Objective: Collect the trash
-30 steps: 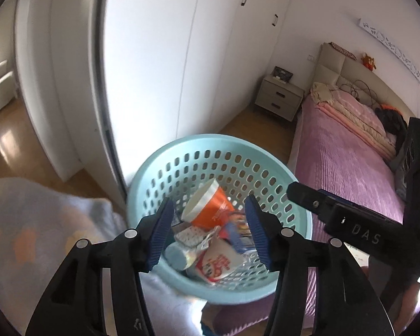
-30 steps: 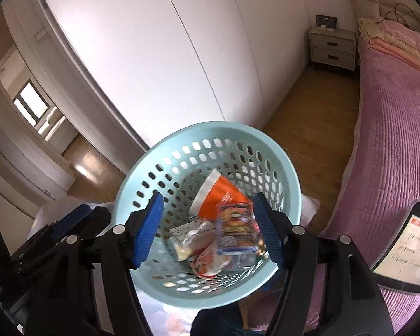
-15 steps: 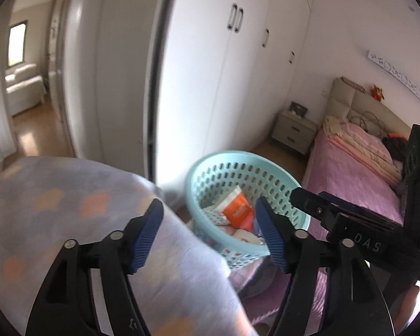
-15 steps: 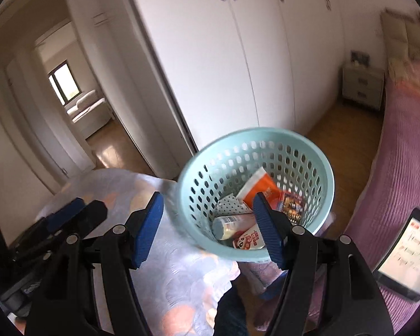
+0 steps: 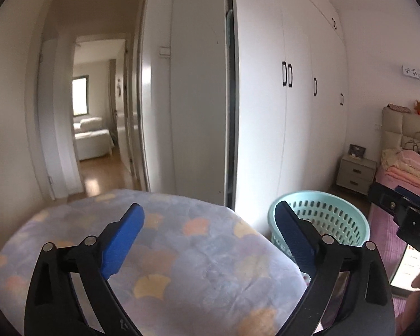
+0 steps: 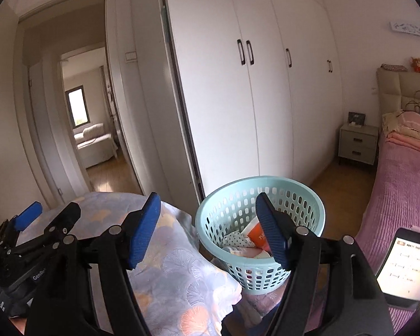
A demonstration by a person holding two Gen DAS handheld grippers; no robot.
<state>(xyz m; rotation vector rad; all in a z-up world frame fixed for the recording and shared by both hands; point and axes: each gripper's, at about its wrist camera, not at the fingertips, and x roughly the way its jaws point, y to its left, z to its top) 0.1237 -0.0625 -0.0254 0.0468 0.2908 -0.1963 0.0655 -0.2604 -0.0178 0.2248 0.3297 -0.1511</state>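
I have both claws up and facing the room, with nothing in either one. The left gripper (image 5: 208,231) has its jaws opening and already very wide, with only the patterned blanket (image 5: 182,252) behind the gap; the right gripper (image 6: 207,225) is roughly two-thirds spread and opening a little more, also holding nothing. The mint basket (image 6: 261,224) sits just right of the blanket's edge, on what looks like the near corner of the pink bed (image 6: 400,184), though its base is hidden from me. It stands upright, mouth up, its long axis vertical and leaning slightly toward the wardrobe (image 6: 252,84). Inside I can make out an orange cup (image 6: 256,233) lying tipped among pale wrappers. By my reading, this is a search step between pickups: the basket already carries several pieces, and I am scanning for the next one. No loose trash shows on the blanket or the floor in either view, so the next move calls for sweeping the cameras lower and wider until a piece appears, then lining the open jaws across its narrow side. A lit tablet (image 6: 403,268) rests on the bed at the right; I would keep clear of it.
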